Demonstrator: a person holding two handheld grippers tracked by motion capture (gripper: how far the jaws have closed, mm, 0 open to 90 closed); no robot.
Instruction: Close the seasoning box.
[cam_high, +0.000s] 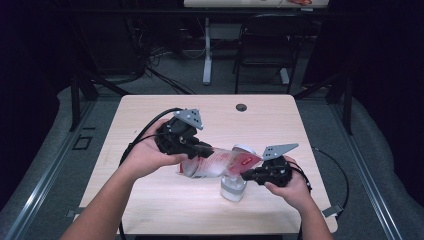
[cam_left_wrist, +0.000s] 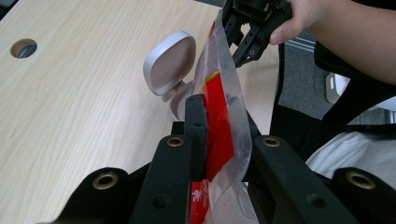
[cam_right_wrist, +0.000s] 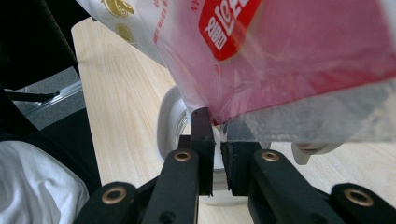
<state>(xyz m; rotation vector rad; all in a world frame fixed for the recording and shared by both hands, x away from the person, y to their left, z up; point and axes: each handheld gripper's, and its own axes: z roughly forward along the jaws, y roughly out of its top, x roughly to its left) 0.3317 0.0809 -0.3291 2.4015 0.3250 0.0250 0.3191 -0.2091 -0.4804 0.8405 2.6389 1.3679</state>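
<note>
Holding bag (cam_high: 215, 162) tilted over jar (cam_high: 233, 186), left gripper (cam_high: 202, 149) pinching its left end, right gripper (cam_high: 248, 174) pinching its right corner, for pouring.

Plastic bag (cam_right_wrist: 261, 51): white characters are carried on a red label (cam_right_wrist: 224, 23), cropped and not readable; gold emblems (cam_right_wrist: 114, 7) are printed nearby, wordless.
</note>
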